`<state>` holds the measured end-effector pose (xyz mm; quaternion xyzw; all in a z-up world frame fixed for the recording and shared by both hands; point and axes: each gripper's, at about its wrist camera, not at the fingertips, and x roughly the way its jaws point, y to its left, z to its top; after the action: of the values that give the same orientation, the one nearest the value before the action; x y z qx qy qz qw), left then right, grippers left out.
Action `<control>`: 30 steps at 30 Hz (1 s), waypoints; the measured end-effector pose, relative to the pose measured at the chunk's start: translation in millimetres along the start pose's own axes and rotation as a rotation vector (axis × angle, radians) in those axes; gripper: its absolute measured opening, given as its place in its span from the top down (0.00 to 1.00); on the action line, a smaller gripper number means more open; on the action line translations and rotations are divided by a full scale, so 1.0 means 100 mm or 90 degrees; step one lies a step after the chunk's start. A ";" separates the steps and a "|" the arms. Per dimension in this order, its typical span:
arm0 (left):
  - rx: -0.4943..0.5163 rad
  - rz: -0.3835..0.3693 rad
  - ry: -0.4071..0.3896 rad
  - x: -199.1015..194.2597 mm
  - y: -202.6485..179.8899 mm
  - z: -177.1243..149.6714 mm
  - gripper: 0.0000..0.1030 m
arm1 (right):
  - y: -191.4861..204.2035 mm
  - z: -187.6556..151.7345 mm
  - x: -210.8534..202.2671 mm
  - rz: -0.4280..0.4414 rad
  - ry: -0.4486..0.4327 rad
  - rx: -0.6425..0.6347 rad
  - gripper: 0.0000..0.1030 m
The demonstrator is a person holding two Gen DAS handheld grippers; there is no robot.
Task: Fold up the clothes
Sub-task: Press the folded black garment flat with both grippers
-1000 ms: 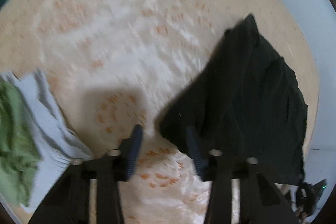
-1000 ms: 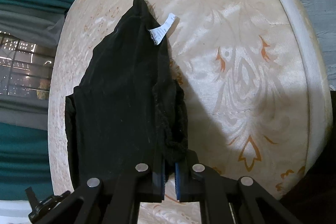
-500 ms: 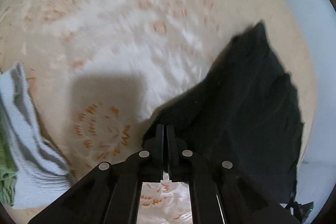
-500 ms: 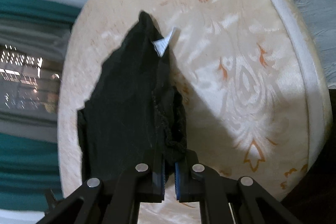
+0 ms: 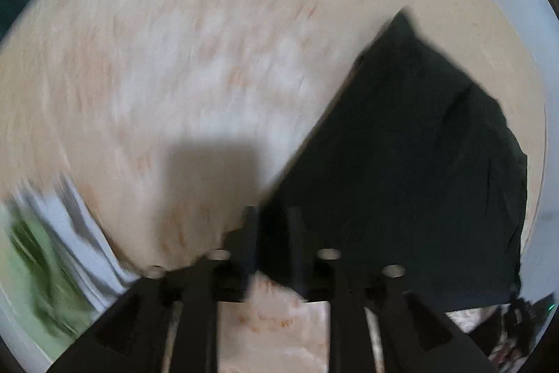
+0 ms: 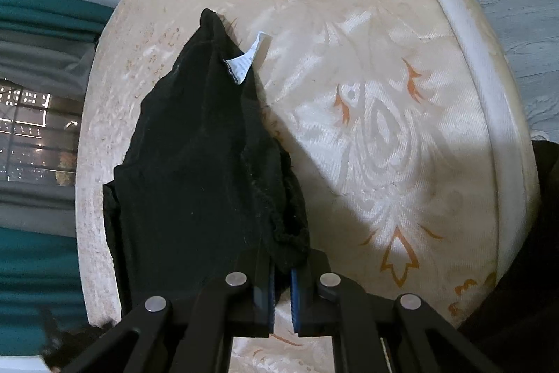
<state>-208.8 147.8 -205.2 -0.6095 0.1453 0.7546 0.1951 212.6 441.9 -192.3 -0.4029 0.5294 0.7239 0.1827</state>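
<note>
2 grippers are at 1 black garment (image 6: 195, 170), which lies on a patterned mattress (image 6: 384, 114) at left of centre in the right wrist view, its white label (image 6: 244, 63) near the upper tip. Right gripper (image 6: 282, 282), bottom centre, is pinching a bunched hem. Left gripper (image 5: 270, 233), bottom centre of a blurred view, is opening its jaws, with dark cloth between them; contact cannot be told. Step in hand, by judgement: holding 2 edges for a fold. Next move calls for a firm left hold, then lifting both edges together.
</note>
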 end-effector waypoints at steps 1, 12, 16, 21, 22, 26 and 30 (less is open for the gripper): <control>0.030 0.013 -0.039 -0.10 -0.11 0.13 0.47 | 0.00 0.00 0.02 -0.004 0.002 0.000 0.95; 0.287 0.129 -0.045 0.54 -1.58 0.90 0.48 | -0.10 -0.03 0.06 -0.004 0.007 0.020 0.95; 0.158 0.088 0.020 0.65 -1.26 1.10 0.95 | -0.10 -0.04 0.06 -0.006 0.006 0.018 0.94; -0.083 0.090 -0.015 0.53 -0.24 1.39 0.95 | -0.11 -0.02 0.12 -0.020 0.019 0.011 0.94; -0.118 0.111 -0.021 0.51 -0.05 1.42 0.95 | -0.11 -0.02 0.14 -0.025 0.022 0.010 0.94; -0.165 0.139 -0.007 0.44 0.33 1.34 0.95 | -0.14 0.00 0.15 -0.025 0.027 0.018 0.85; -0.069 0.043 0.015 0.35 0.18 1.09 0.78 | -0.09 0.10 -0.04 -0.017 -0.003 -0.002 0.64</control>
<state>-318.3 185.8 -216.5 -0.6229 0.1270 0.7602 0.1340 217.5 454.7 -193.4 -0.4084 0.5223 0.7233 0.1930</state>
